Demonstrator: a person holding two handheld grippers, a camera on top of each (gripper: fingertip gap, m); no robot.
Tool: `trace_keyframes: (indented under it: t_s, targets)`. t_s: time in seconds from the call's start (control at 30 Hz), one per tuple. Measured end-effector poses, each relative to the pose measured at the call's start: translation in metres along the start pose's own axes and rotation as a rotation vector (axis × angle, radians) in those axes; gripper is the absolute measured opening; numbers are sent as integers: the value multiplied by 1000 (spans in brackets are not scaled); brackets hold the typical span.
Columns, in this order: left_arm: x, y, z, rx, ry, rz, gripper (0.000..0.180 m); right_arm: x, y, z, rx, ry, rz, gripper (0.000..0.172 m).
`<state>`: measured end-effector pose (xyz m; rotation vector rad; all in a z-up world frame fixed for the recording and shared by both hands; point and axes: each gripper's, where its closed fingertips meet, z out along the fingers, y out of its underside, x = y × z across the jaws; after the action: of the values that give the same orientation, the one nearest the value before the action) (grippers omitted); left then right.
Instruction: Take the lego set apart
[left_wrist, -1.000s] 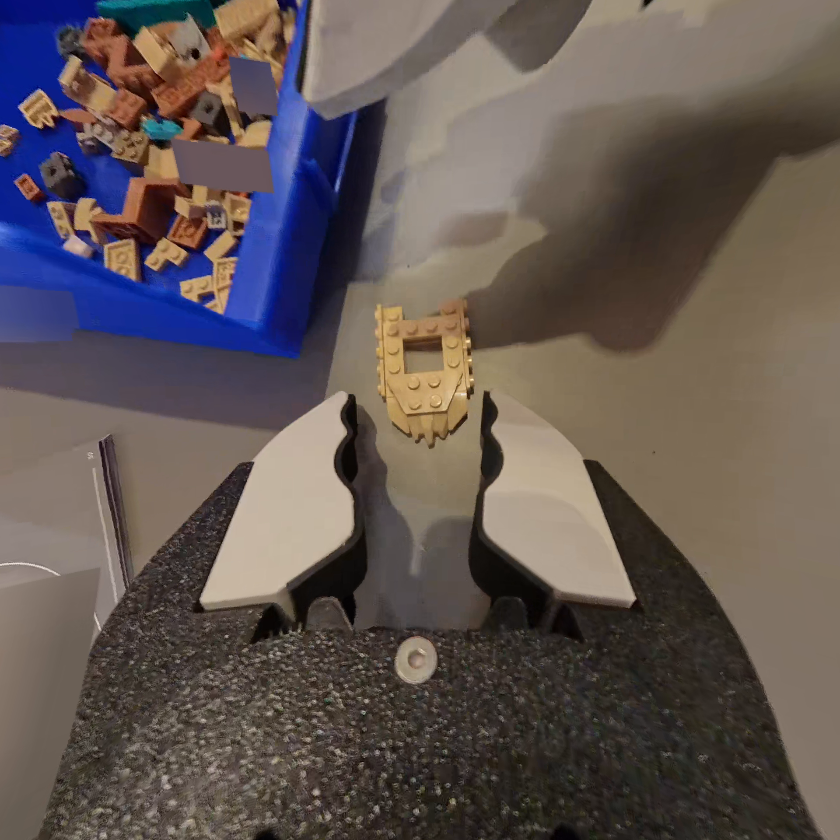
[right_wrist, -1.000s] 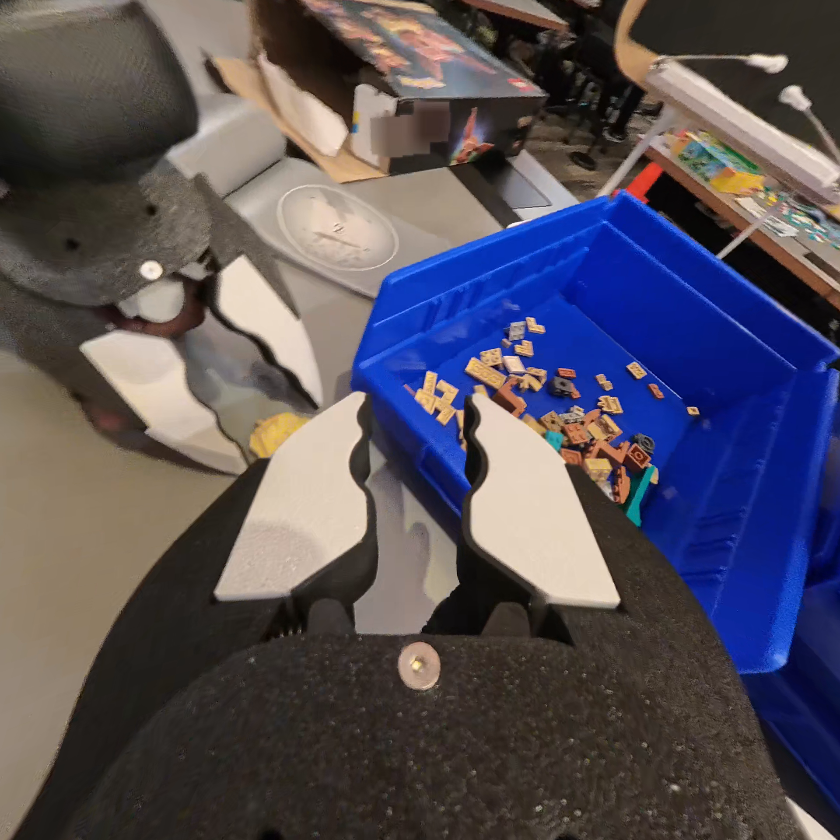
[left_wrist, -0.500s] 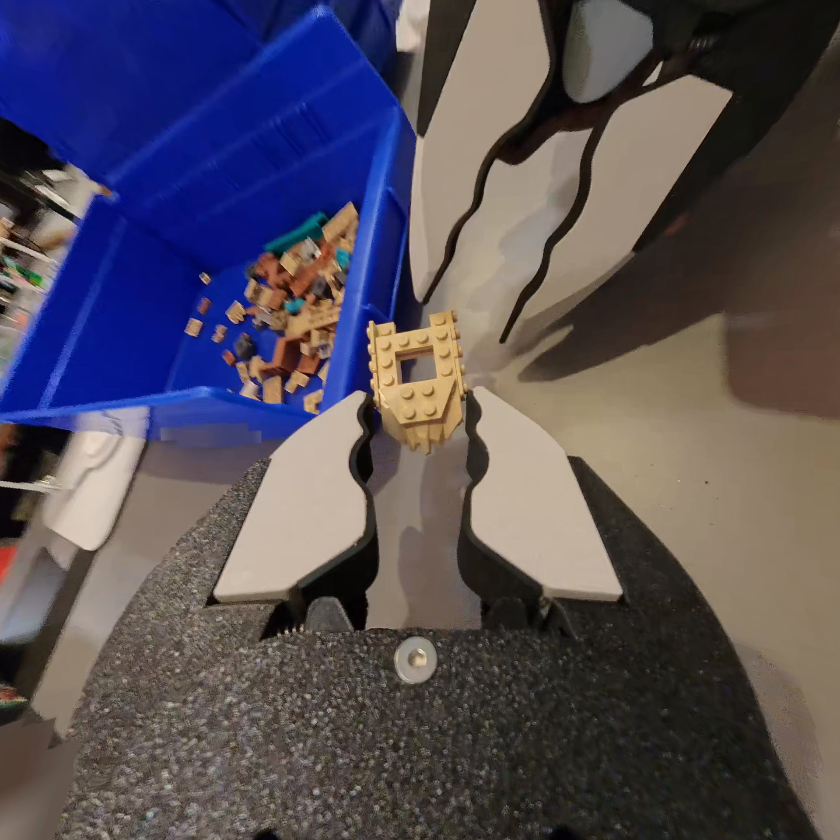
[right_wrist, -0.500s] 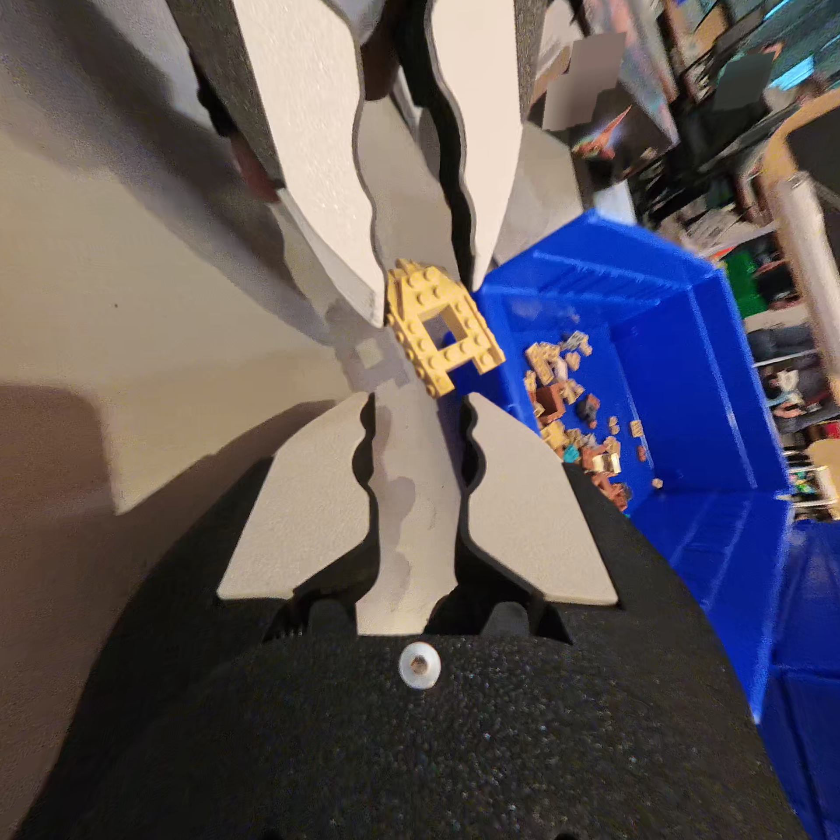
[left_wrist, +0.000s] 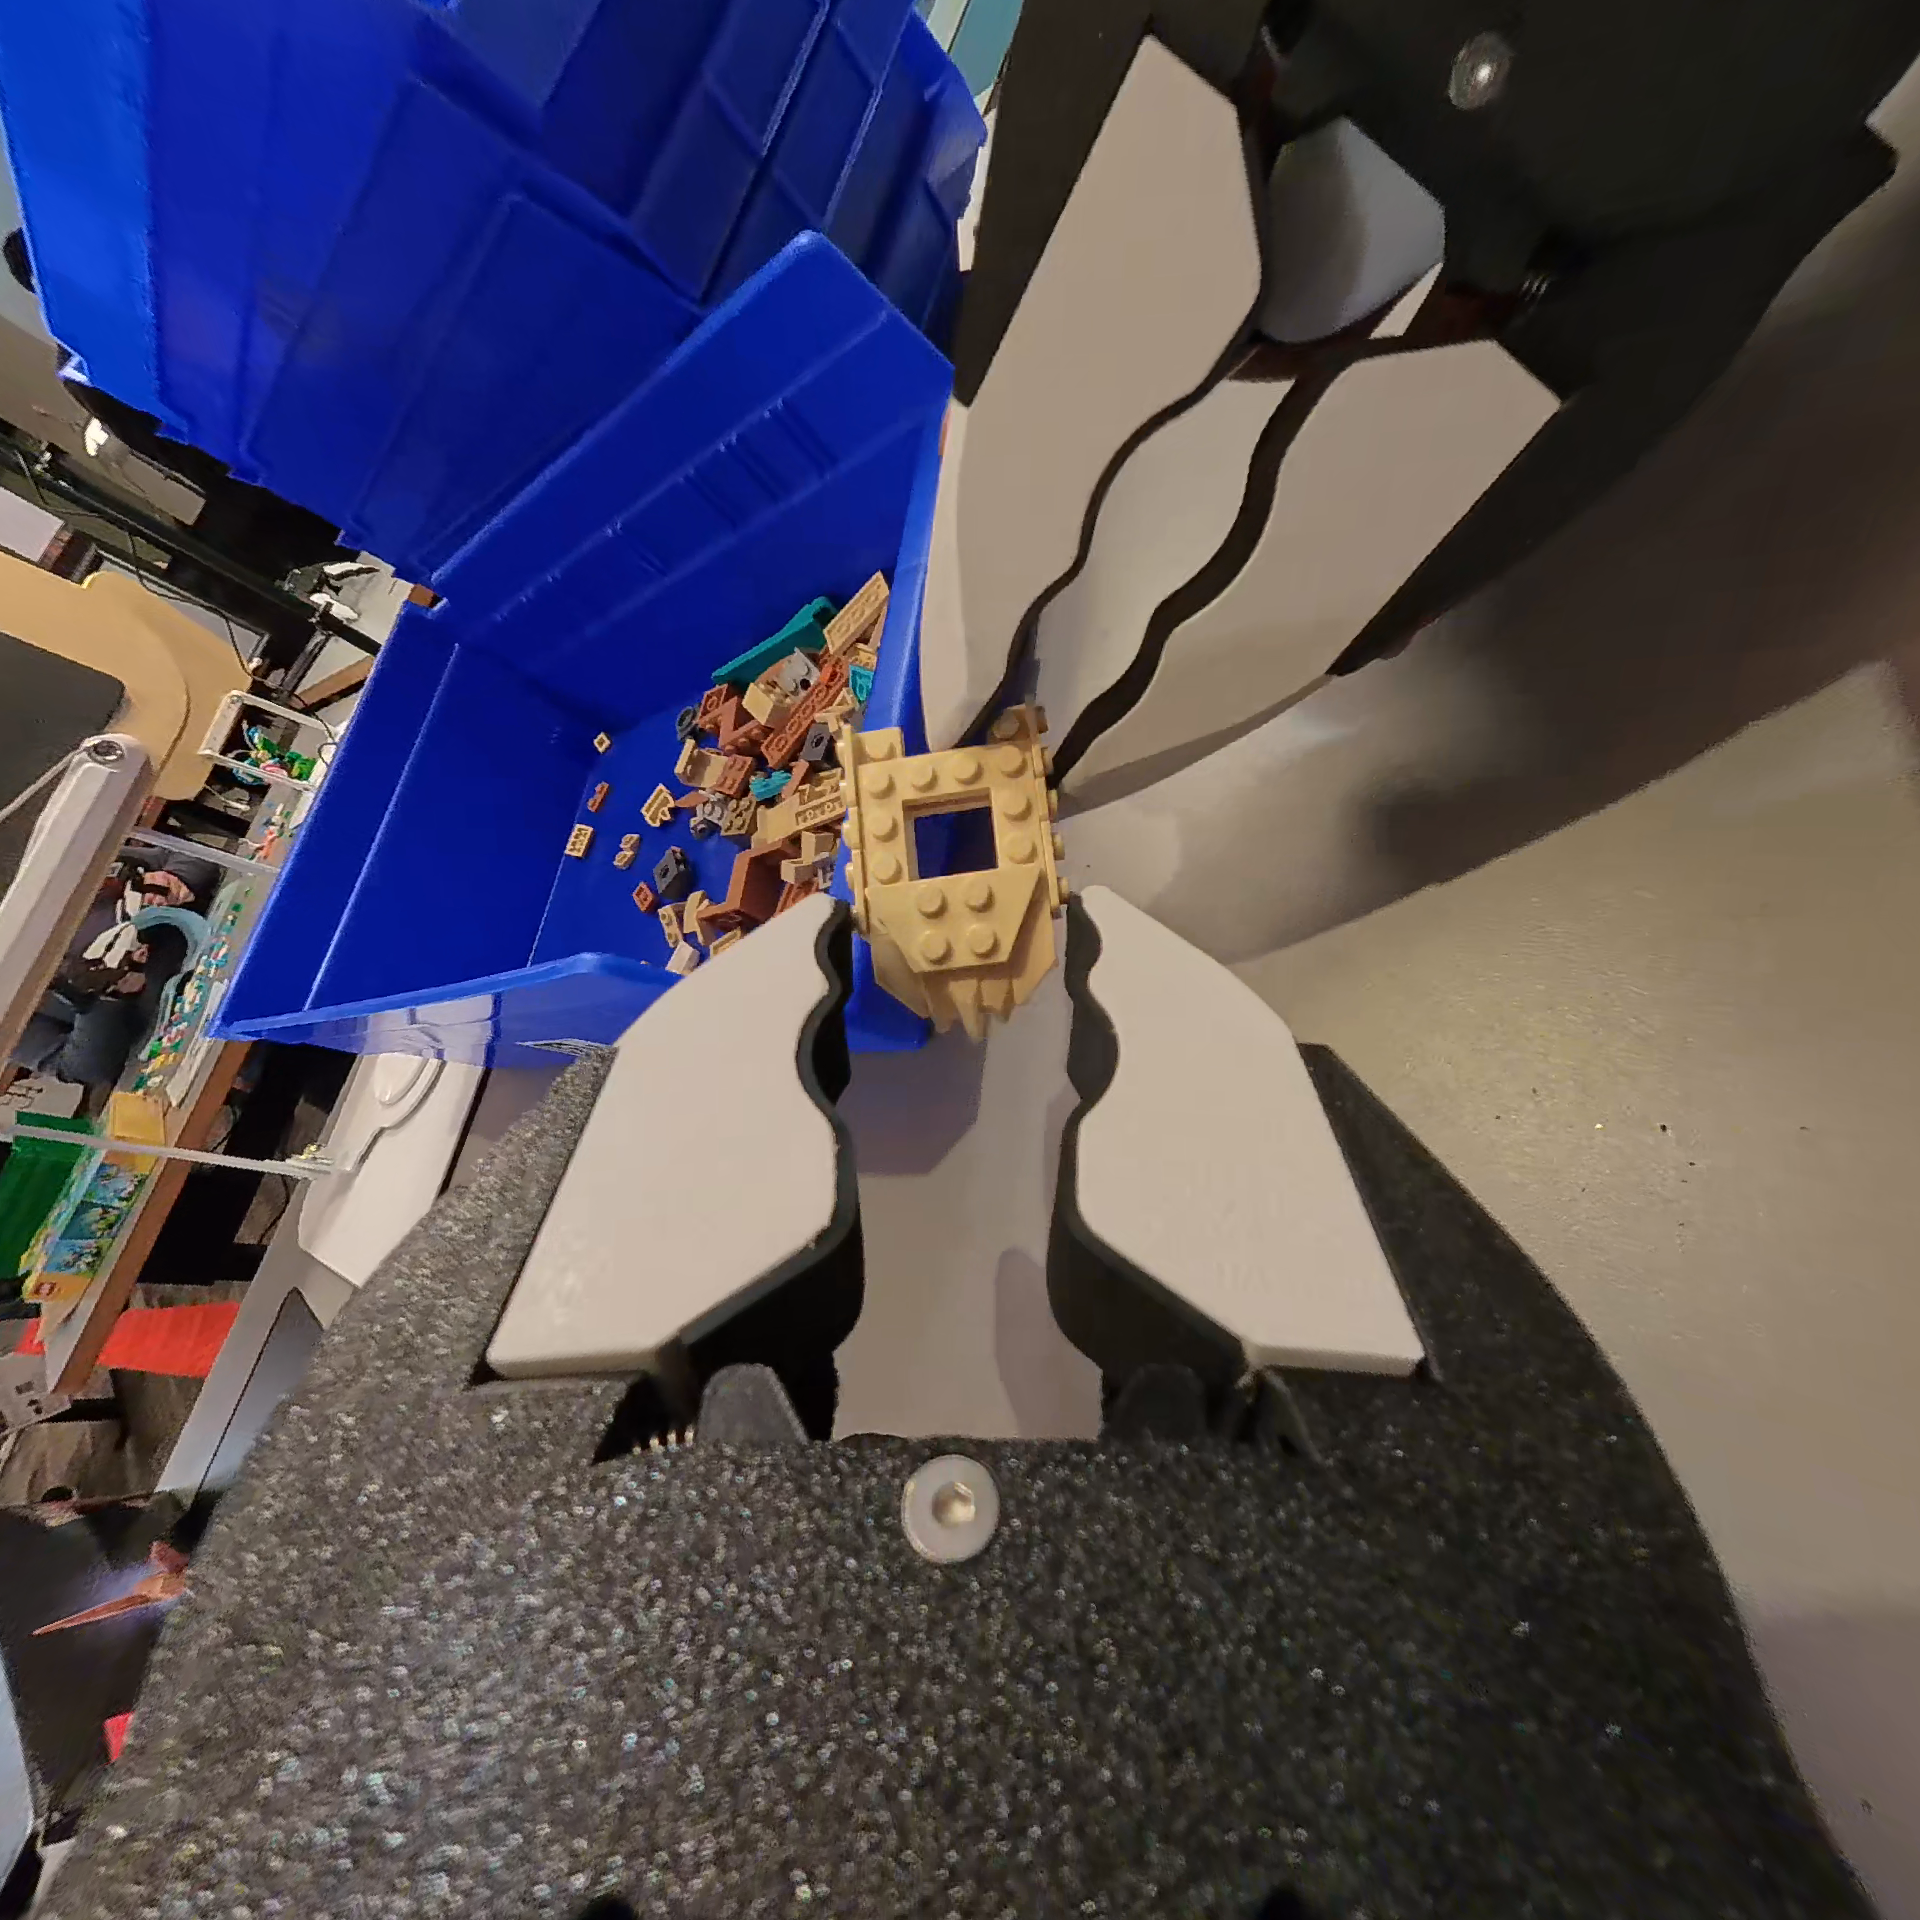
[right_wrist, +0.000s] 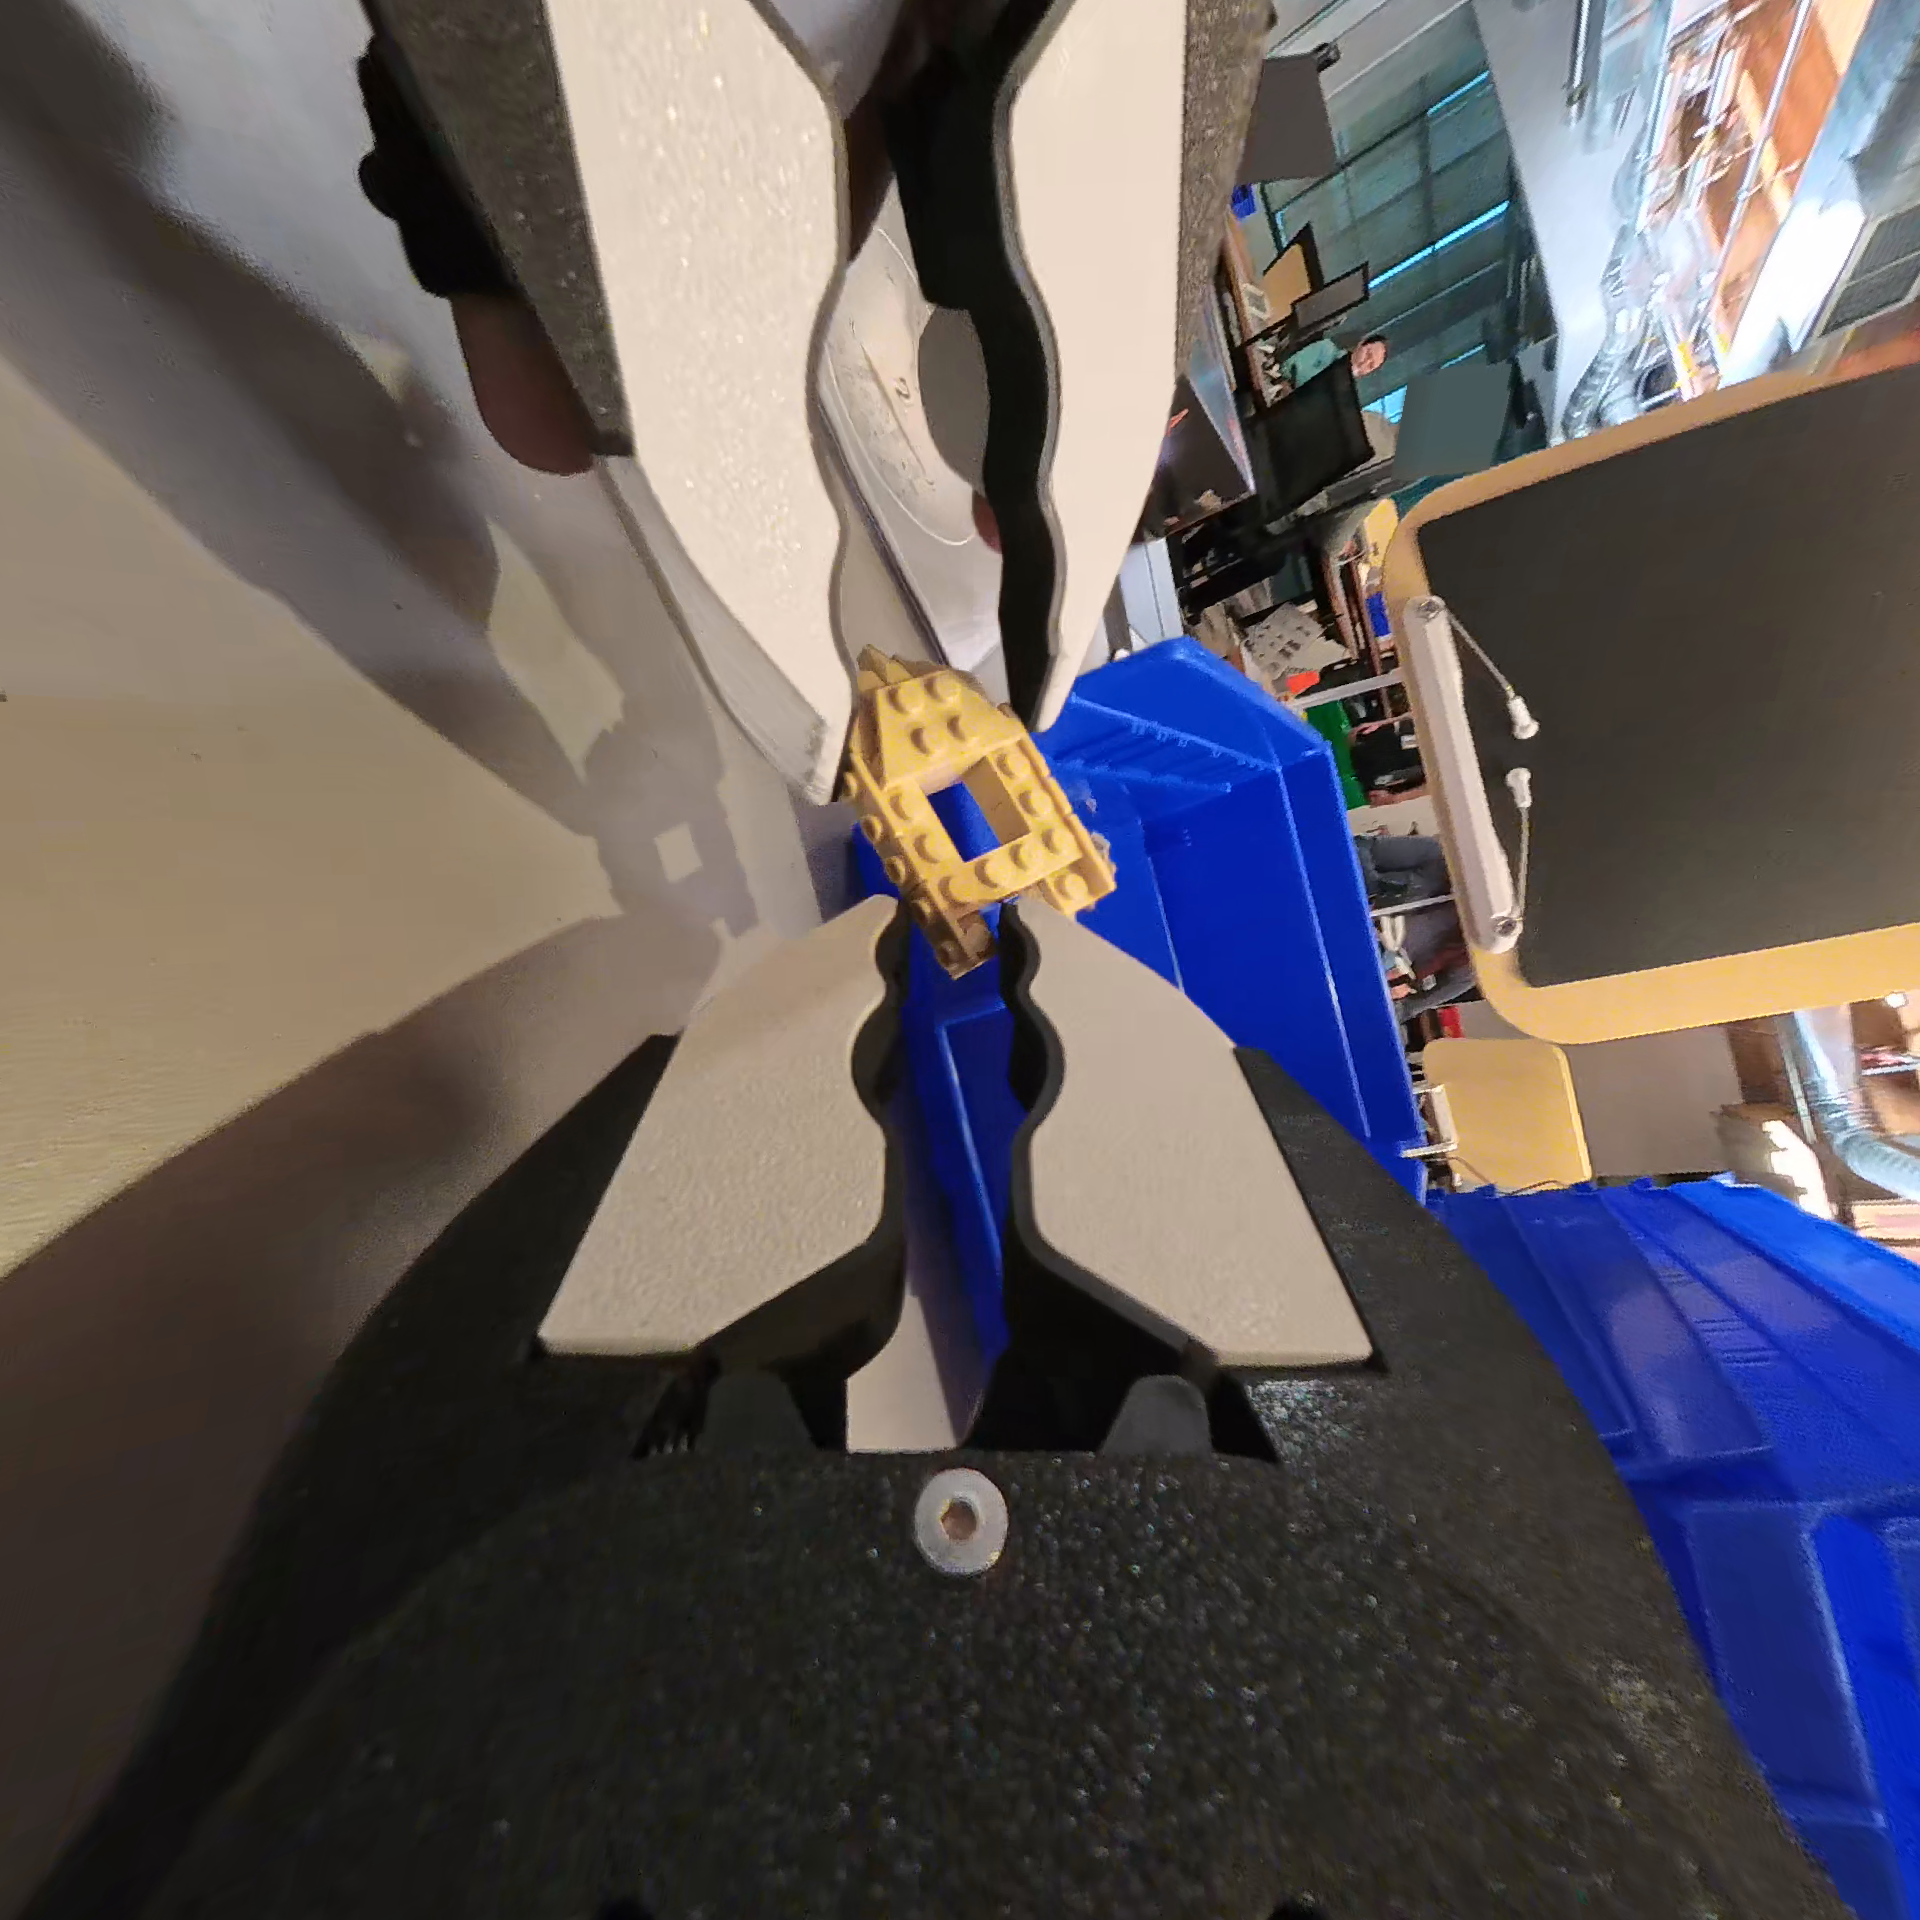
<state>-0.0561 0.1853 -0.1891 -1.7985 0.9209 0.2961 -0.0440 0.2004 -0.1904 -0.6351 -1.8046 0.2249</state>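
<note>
Half a second ago only the left tongs gripped the tan brick assembly; now the right tongs have narrowed onto its far corner, so both pinch it in the air. It hangs beside the blue bin of loose bricks, above the grey table. No writing is readable.

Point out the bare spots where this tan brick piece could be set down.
Grey tabletop right of the left gripper is bare. Crowded: the brick pile in the blue bin; the bin's left floor has only scattered bits.

The blue bin is partly hidden behind the tan brick assembly; background shelves are blurred
</note>
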Motion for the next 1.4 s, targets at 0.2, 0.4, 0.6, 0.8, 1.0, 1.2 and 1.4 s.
trace_keyframes:
  t_s: [0.2, 0.4, 0.6, 0.8, 1.0, 1.2, 1.4]
  targets:
    - [-6, -4, -3, 17, -45, 23, 48, 6, -8, -5, 20, 49, -67, 14]
    - [-2, -5, -1, 18, -51, 70, 45, 2, -19, -7, 38, 85, -192, 13]
    - [-8, -11, -6, 41, -104, 130, 45, 8, -20, -7, 34, 98, -123, 14]
    - [-13, -19, -10, 70, -187, 215, 44, 16, -19, -9, 32, 128, -82, 12]
    - [-23, -22, -11, 62, -272, 178, 44, 27, -21, -9, -7, 212, -20, 12]
    - [-25, -18, -7, 47, -251, 48, 44, 32, -20, -8, -40, 270, -46, 11]
    - [-20, -18, -4, 53, -200, 3, 44, 29, -21, -13, 8, 211, -51, 11]
